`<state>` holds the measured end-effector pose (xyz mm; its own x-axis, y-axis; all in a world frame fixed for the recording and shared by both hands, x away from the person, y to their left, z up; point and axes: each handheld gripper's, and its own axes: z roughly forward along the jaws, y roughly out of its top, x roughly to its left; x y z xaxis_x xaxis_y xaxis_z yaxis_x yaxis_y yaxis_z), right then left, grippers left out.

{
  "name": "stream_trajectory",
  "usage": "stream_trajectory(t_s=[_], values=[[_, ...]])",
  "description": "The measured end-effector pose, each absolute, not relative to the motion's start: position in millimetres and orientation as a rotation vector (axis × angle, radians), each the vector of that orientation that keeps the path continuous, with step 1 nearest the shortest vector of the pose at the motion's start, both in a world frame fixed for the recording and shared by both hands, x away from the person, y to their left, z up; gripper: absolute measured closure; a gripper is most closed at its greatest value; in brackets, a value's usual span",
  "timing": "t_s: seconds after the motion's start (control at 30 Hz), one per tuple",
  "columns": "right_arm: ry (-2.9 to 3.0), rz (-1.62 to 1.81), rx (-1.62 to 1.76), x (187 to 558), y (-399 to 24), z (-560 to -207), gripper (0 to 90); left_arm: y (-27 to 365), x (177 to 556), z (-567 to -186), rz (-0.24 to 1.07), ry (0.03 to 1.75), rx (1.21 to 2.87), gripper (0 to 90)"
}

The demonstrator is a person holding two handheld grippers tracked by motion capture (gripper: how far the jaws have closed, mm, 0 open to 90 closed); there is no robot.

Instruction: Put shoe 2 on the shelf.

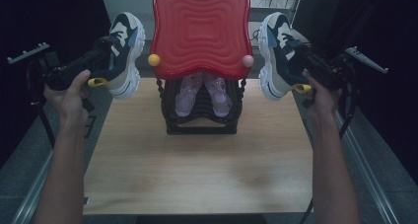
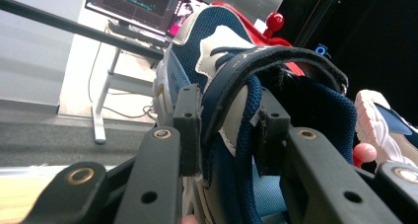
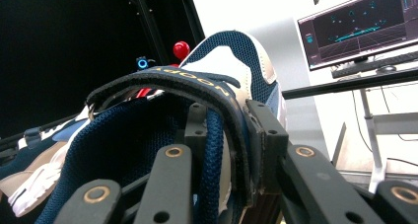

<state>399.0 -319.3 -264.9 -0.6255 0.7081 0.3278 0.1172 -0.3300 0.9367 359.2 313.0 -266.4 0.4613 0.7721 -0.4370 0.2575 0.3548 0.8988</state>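
Sneakers, left [image 1: 124,54] and right [image 1: 277,56], hang off the table's [image 1: 197,174] far corners, each gripper [image 1: 106,49] [image 1: 299,49] pinching a soft, yielding collar: light, bulky, likely to swing.

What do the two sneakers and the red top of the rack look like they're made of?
Left sneaker and right sneaker: woven navy mesh with smooth white panels, probably synthetic leather; the weave shows up close. Red top: likely moulded plastic, glossy, with rippled concentric ridges.
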Motion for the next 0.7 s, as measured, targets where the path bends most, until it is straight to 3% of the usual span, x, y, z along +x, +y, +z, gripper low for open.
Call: stream_trajectory(t_s=[0.7], values=[[1.553, 2.059, 1.011, 414, -291, -216, 73.5, 290, 377, -227, 0.415, 1.036, 1.201, 69.2]])
